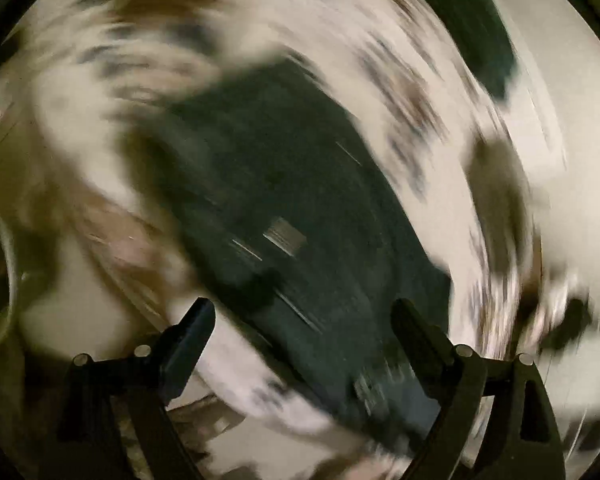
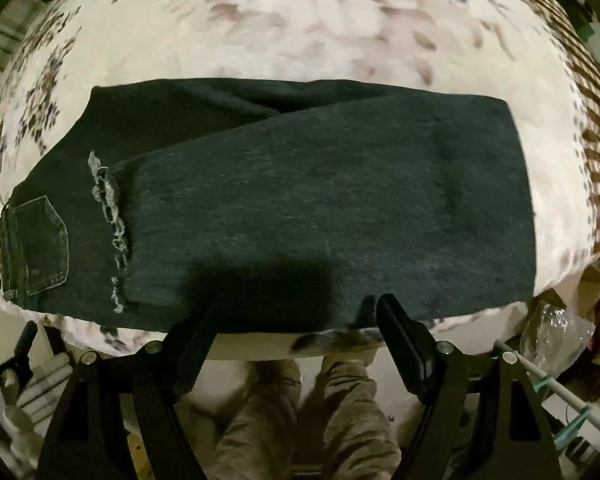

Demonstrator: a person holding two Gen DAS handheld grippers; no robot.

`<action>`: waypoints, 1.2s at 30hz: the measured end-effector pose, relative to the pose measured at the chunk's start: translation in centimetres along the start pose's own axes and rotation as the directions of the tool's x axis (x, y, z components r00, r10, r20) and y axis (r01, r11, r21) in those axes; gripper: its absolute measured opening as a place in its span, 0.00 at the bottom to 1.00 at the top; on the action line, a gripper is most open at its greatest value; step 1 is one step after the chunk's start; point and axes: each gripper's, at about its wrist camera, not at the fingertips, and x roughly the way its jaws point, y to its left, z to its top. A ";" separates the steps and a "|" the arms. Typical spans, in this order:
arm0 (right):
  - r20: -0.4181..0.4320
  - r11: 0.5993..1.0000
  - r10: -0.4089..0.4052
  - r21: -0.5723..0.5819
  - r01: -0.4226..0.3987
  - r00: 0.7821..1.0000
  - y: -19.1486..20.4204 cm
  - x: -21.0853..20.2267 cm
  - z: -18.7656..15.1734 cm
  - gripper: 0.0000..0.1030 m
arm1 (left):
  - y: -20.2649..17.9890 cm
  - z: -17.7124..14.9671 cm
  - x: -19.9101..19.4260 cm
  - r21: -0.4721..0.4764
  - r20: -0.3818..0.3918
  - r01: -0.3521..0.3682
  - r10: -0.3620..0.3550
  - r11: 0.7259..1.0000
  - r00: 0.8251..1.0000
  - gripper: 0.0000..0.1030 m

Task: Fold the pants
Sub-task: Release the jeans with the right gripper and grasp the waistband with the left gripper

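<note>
Dark denim pants point(image 2: 300, 200) lie folded lengthwise across a flower-print bed cover point(image 2: 280, 40), waist and back pocket point(image 2: 42, 240) at the left, frayed hem point(image 2: 110, 216) folded back over the thigh. My right gripper point(image 2: 296, 312) is open and empty, just above the pants' near edge. The left wrist view is heavily motion-blurred: the pants point(image 1: 292, 208) show as a dark slanted shape, and my left gripper point(image 1: 302, 308) is open above them with nothing between its fingers.
The bed's near edge point(image 2: 260, 344) runs just behind my right gripper. Below it are the person's legs in khaki trousers point(image 2: 300, 412). Clutter and a white rod point(image 2: 548, 380) lie at the right, a radiator-like object at the left.
</note>
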 end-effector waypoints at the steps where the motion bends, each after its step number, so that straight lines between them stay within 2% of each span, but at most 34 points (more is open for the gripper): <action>1: -0.003 1.000 -0.006 -0.004 0.006 1.000 0.7 0.3 -0.1 0.79 | 1.0 0.5 0.2 -0.041 0.018 -0.006 0.006 0.999 1.000 0.86; 4: -0.018 1.000 -0.023 -0.015 0.023 1.000 1.7 1.0 0.7 0.79 | 3.7 2.8 1.3 -0.146 0.087 0.013 0.000 0.989 0.996 0.85; 5: -0.022 0.999 -0.032 -0.019 0.032 0.999 2.3 1.3 1.3 0.79 | 3.5 2.9 1.6 -0.151 0.108 0.026 -0.010 0.988 0.994 0.85; 7: -0.033 0.998 -0.050 -0.032 0.048 0.998 2.9 1.7 1.7 0.79 | 3.1 3.8 2.0 -0.123 0.168 0.061 -0.040 0.991 0.985 0.66; 8: -0.042 0.998 -0.060 -0.039 0.058 0.997 3.2 2.1 1.8 0.79 | 2.2 3.4 2.4 -0.101 0.185 0.059 -0.039 0.993 0.982 0.36; 9: -0.045 0.997 -0.068 -0.044 0.066 0.997 3.4 2.3 1.9 0.79 | 1.6 3.5 2.3 -0.074 0.202 0.030 -0.014 0.997 0.979 0.27; 12: -0.046 0.994 -0.093 -0.059 0.090 0.995 3.9 2.5 2.0 0.79 | -1.1 2.1 0.9 0.054 0.264 0.014 -0.028 0.998 0.964 0.23; 15: -0.053 0.992 -0.113 -0.063 0.109 0.992 4.5 2.7 2.2 0.79 | -4.7 0.1 -0.1 0.228 0.298 -0.024 -0.046 0.973 0.954 0.23; 17: -0.060 0.991 -0.124 -0.064 0.120 0.991 4.9 3.3 1.9 0.79 | -5.7 -0.4 0.0 0.280 0.300 -0.025 -0.063 0.960 0.952 0.23; 19: -0.068 0.990 -0.132 -0.064 0.128 0.989 5.5 3.6 2.2 0.79 | -5.3 0.5 0.5 0.274 0.292 -0.030 -0.053 0.961 0.955 0.24; 22: -0.081 0.991 -0.127 -0.050 0.124 0.989 6.3 3.6 2.8 0.80 | -2.4 2.5 1.6 0.157 0.269 -0.008 -0.035 0.988 0.962 0.27; 24: -0.087 0.992 -0.124 -0.046 0.121 0.988 7.6 3.7 3.6 0.81 | -0.1 3.3 2.3 0.081 0.224 0.001 -0.020 0.997 0.974 0.39; 25: -0.089 0.992 -0.122 -0.045 0.119 0.988 7.8 3.7 3.8 0.81 | 0.8 3.7 2.8 0.046 0.199 0.004 -0.013 0.999 0.980 0.40; 27: -0.089 0.992 -0.121 -0.048 0.117 0.989 7.6 3.9 4.3 0.82 | 2.6 4.3 3.9 -0.010 0.174 0.061 -0.059 0.998 0.983 0.41; 29: -0.087 0.991 -0.123 -0.054 0.119 0.989 7.7 4.1 4.4 0.82 | 2.9 4.6 4.2 -0.006 0.176 0.076 -0.074 0.997 0.982 0.41; 32: -0.083 0.993 -0.113 -0.047 0.110 0.990 6.7 4.6 4.6 0.82 | 2.2 4.3 3.9 0.031 0.192 0.073 -0.078 0.997 0.978 0.24; 35: -0.070 0.996 -0.085 -0.023 0.083 0.994 5.9 3.7 4.4 0.82 | 0.0 3.3 2.3 0.108 0.240 0.035 -0.061 0.994 0.969 0.19; 36: -0.061 0.997 -0.077 -0.011 0.076 0.995 4.5 3.4 3.7 0.82 | -1.1 2.7 1.6 0.135 0.255 0.031 -0.065 0.990 0.965 0.18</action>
